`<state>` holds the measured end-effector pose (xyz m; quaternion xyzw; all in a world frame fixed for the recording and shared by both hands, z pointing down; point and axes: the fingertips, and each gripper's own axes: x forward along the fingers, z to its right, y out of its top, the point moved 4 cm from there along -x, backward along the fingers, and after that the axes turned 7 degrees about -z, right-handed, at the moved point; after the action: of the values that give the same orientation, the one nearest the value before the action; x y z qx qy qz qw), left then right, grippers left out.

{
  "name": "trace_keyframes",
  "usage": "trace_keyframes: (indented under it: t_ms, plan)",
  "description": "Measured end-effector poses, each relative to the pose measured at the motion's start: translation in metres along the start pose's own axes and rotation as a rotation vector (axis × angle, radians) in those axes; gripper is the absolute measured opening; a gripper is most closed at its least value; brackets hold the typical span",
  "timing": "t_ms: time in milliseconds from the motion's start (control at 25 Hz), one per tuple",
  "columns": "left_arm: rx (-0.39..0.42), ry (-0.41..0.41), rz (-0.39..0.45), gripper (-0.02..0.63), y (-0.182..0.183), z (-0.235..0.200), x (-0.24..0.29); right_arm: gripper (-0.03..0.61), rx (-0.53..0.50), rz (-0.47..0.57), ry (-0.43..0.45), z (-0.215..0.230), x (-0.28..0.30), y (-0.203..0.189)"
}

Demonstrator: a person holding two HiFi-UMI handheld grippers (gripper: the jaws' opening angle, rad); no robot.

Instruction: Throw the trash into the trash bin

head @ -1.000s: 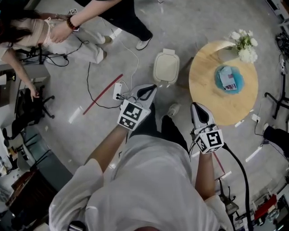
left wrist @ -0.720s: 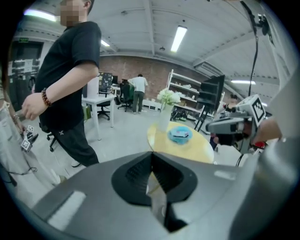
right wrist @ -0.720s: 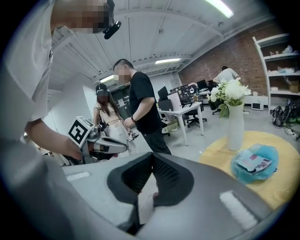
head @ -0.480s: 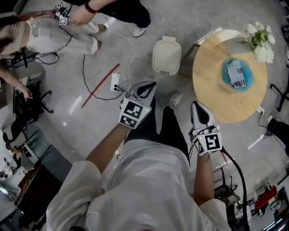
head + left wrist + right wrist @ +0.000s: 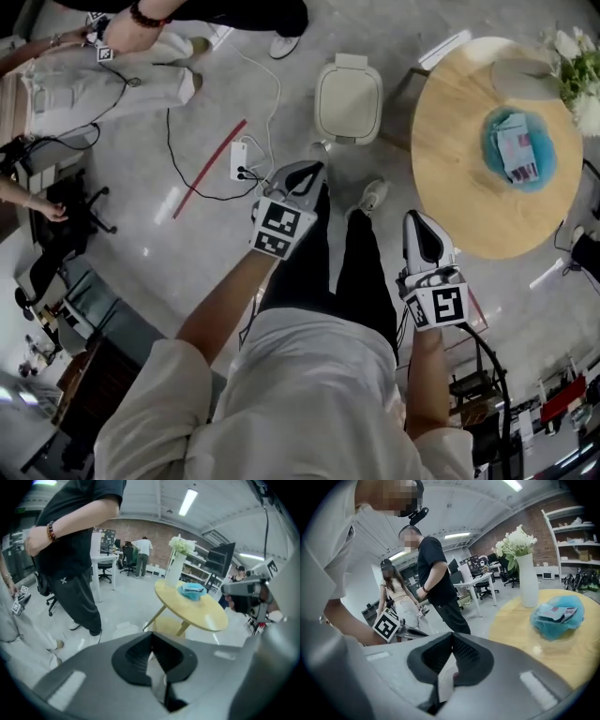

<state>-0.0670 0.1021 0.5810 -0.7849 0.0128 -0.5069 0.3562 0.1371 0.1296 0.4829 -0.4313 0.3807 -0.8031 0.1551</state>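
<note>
**A:** Where is the trash [image 5: 518,150] at this point?

**B:** In the middle of the round tabletop [image 5: 469,202], a crumpled blue wad with paper on it, near the vase of flowers [image 5: 528,581]. Nothing touches it, and both grippers are well apart from it.

**A:** And the fingers [image 5: 465,656]?

**B:** The left gripper [image 5: 309,176] and the right gripper [image 5: 417,225] both have theirs pressed together with nothing between them. They are held out over the person's legs and angled down, which looks like an approach, not a carry.

**A:** The trash bin [image 5: 348,98]?

**B:** On the floor just beside the tabletop, lid down, ahead of the left gripper. It is probably set there to keep the drop short. I'd guess the right gripper, being nearer the tabletop, has to open for the wad, and the lid needs lifting too.
</note>
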Motion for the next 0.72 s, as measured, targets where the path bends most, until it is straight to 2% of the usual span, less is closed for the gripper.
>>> trace_keyframes:
  t_ms: [280,520,720]
  plan:
    - [-0.010,-0.025,-0.024,0.003,-0.023,-0.006,0.038,0.000,0.011,-0.025,-0.010,0.010,0.021,-0.031]
    - [-0.031,-0.033,-0.087,0.003,-0.056,-0.012,0.084,0.000,0.015,-0.049,-0.013,0.014,0.047,-0.060]
    - [-0.016,-0.050,-0.121,0.003,-0.083,-0.015,0.113,0.001,0.023,-0.055,-0.014,0.017,0.071,-0.081]
